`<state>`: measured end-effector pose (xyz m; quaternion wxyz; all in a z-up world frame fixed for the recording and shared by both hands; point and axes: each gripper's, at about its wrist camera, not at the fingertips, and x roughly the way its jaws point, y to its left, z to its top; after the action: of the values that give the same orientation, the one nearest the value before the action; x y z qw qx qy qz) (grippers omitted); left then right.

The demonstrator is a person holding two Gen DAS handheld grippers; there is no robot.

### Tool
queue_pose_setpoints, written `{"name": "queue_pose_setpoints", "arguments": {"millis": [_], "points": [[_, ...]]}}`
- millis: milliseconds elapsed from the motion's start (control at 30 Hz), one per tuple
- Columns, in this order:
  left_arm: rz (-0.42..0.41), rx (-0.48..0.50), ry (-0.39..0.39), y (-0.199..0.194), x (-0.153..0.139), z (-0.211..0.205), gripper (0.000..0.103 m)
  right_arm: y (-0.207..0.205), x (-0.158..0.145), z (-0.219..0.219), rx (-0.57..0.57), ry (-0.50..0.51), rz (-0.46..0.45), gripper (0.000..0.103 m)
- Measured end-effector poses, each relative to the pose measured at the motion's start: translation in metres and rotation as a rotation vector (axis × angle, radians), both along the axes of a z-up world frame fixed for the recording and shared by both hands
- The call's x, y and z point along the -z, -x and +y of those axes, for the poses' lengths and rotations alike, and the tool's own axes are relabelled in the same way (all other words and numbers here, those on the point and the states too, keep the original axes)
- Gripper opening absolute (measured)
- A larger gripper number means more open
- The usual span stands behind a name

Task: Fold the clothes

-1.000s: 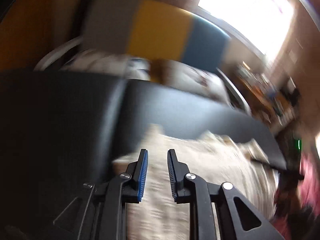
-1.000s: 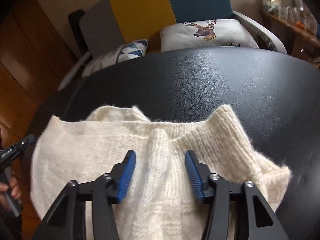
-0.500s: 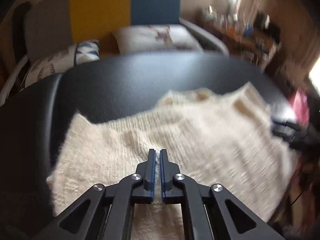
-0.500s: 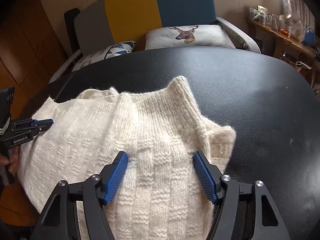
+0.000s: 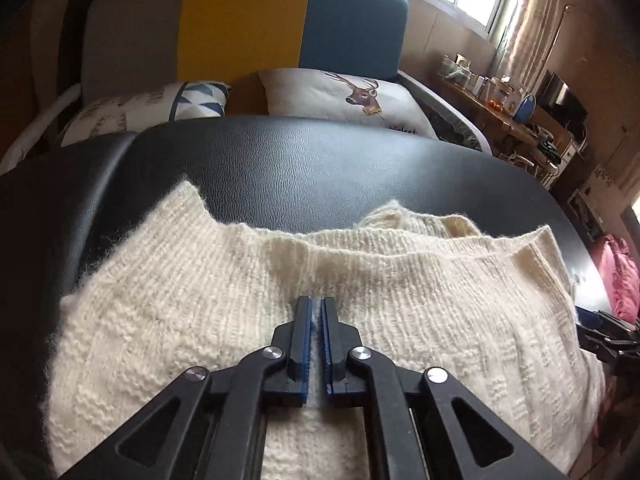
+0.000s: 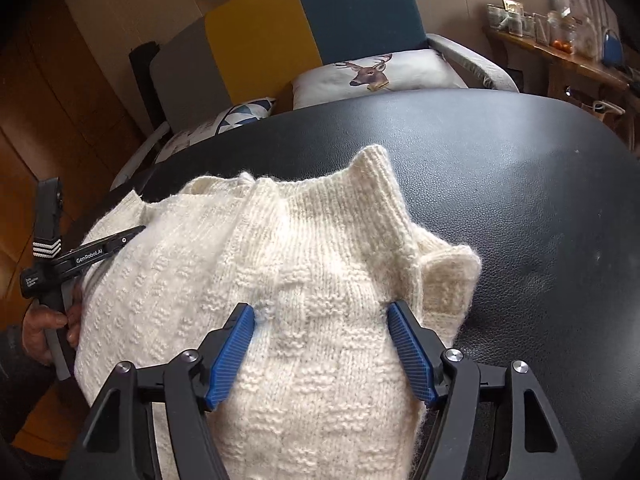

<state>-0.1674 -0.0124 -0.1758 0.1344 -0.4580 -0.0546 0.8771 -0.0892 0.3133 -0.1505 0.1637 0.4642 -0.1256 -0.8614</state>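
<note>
A cream knitted sweater lies bunched on a black leather table. My left gripper is shut on a pinch of the sweater's knit near its ribbed edge. In the right wrist view the sweater fills the near half, its ribbed collar or cuff standing up at the far side. My right gripper is open, its blue pads spread wide over the sweater's knit. The left gripper shows at the left edge of that view, at the sweater's left side. The right gripper's tip shows at the right edge of the left wrist view.
A grey, yellow and teal sofa with a deer cushion and a triangle-pattern cushion stands behind the table. A cluttered wooden shelf is at the right. A pink cloth lies beyond the table's right edge.
My left gripper swung over the sweater and closed on its knit. The sweater shifted and bunched. My right gripper opened wider and drew back toward the sweater's near right part.
</note>
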Motion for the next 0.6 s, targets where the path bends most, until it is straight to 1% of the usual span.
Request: {"name": "queue_pose_setpoints", "arguments": {"millis": [100, 233, 267, 333, 433, 500, 533, 600], "points": [[0.007, 0.02, 0.016, -0.02, -0.001, -0.003, 0.005, -0.007, -0.002, 0.005, -0.006, 0.02, -0.005, 0.069], [0.002, 0.004, -0.005, -0.046, -0.003, -0.019, 0.005, -0.017, -0.004, 0.011, -0.013, 0.047, -0.011, 0.069], [0.0, 0.005, -0.009, -0.05, -0.005, -0.023, 0.005, -0.025, -0.007, 0.017, -0.006, 0.038, -0.007, 0.069], [-0.012, -0.025, -0.029, -0.052, -0.014, -0.034, 0.006, -0.044, -0.011, 0.026, -0.01, 0.039, -0.013, 0.069], [0.027, -0.101, -0.093, -0.064, -0.04, -0.045, 0.008, -0.068, -0.011, 0.035, -0.016, 0.048, -0.024, 0.069], [0.059, -0.077, -0.121, -0.076, -0.053, -0.038, 0.01, -0.08, -0.007, 0.036, -0.025, 0.062, -0.027, 0.069], [0.069, -0.05, -0.124, -0.085, -0.057, -0.031, 0.011, -0.081, -0.004, 0.035, -0.032, 0.072, -0.026, 0.069], [0.083, 0.038, -0.093, -0.102, -0.057, -0.008, 0.011, -0.08, 0.001, 0.032, -0.046, 0.092, -0.025, 0.069]]}}
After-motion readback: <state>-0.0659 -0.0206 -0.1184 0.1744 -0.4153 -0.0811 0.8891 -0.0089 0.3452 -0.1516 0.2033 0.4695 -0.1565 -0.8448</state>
